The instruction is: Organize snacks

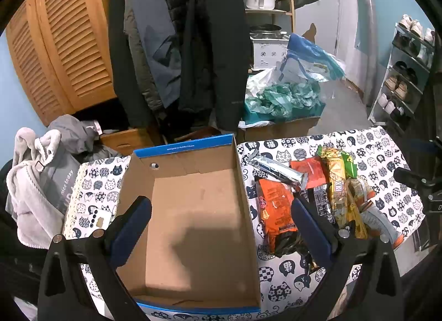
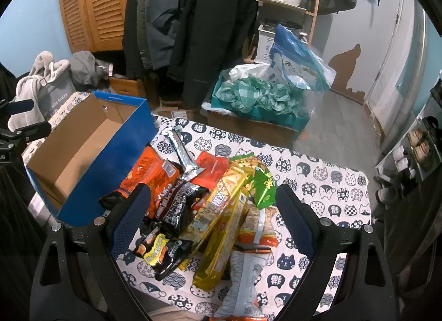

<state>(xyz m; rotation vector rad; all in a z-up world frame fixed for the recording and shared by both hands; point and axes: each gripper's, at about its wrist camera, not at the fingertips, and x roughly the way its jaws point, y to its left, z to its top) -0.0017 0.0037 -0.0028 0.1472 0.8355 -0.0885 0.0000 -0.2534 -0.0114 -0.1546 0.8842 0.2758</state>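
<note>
An empty cardboard box with blue outer walls [image 1: 193, 210] [image 2: 83, 152] stands on a table under a cat-print cloth [image 1: 386, 155] [image 2: 317, 177]. My left gripper [image 1: 221, 205] hovers open above the box, holding nothing. To the box's right lies a pile of snack packets: an orange bag [image 1: 276, 210] [image 2: 149, 174], a silver bar [image 1: 276, 170] [image 2: 182, 152], a red packet [image 1: 309, 172] [image 2: 212, 169], gold packets [image 1: 338, 196] [image 2: 223, 227] and a green packet [image 2: 262, 185]. My right gripper [image 2: 212, 210] hangs open over this pile, gripping nothing.
A phone [image 1: 100, 220] lies on the cloth left of the box. Behind the table hang dark coats [image 1: 179, 45], with a wooden louvred cabinet [image 1: 60, 45], a grey bag [image 1: 47, 188], a carton of teal bags [image 1: 284, 100] and a shoe rack [image 1: 406, 72].
</note>
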